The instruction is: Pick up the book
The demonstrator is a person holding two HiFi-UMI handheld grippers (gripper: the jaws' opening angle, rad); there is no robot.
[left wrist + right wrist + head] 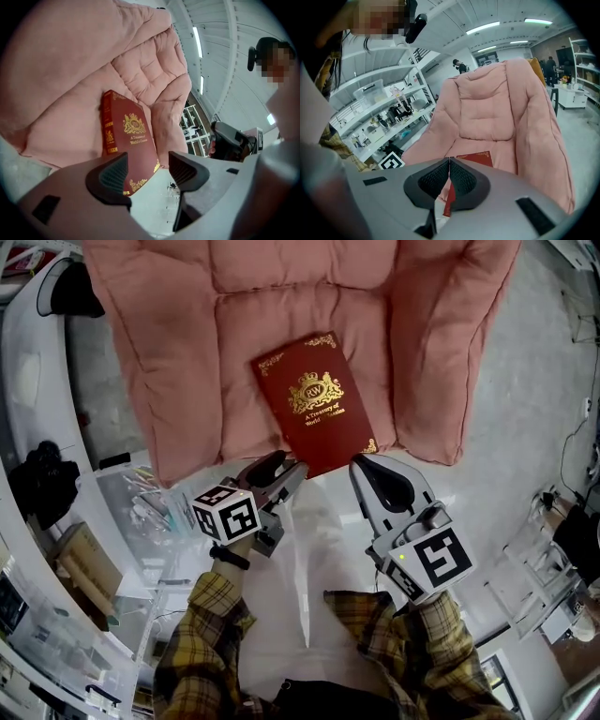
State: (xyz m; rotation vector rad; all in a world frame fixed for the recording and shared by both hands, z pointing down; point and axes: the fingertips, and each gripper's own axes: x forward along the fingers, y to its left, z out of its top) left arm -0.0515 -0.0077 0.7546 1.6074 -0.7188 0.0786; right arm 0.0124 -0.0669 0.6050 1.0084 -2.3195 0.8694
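place: lab or workshop | evidence: white metal shelves (382, 112) with gear, clear storage bin (370, 92), ceiling strip lights (487, 27)

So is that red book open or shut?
Shut. The dark red hardcover book lies on the pink cushioned chair, gold-printed front cover up, no pages showing.

The head camera is looking steeply down from above. Both gripper cameras are facing the pink chair (487, 112) at close range, sharing the book (133, 140).
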